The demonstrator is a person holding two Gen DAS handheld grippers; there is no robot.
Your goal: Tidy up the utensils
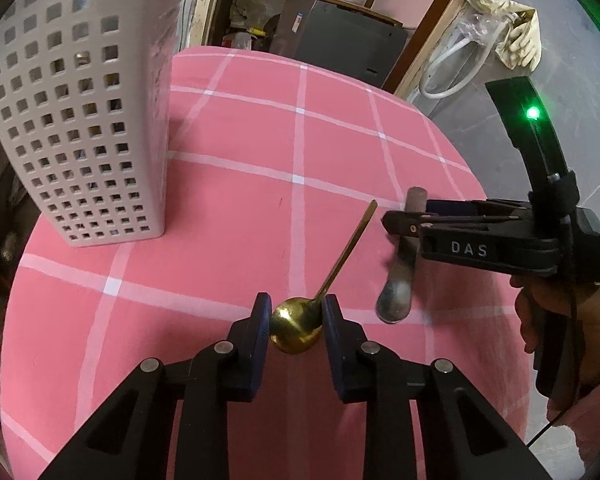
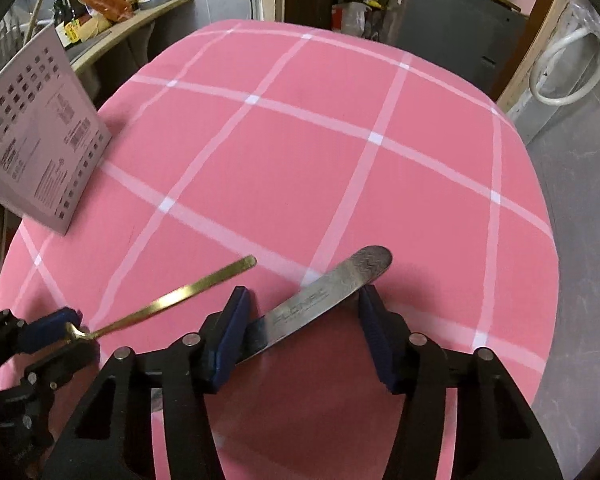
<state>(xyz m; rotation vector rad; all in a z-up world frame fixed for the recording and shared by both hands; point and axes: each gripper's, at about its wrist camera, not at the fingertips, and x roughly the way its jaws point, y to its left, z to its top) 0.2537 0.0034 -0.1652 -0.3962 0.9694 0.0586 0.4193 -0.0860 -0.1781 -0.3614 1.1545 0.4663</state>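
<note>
Shiny gold spoon (image 1: 297, 330), thin handle

Both cameras ride just behind their own tools and look steeply down along the fingers, close over the pink checked bench (image 1: 300, 128). The left view has the left tool (image 1: 296, 320) at its lower middle, the white perforated basket (image 1: 80, 120) at upper left and the right tool (image 1: 396, 224) entering from the right edge. The right view sees the right tool (image 2: 304, 304) at lower middle, the left tool (image 2: 66, 330) at lower left, the same basket (image 2: 40, 140) at left
</note>
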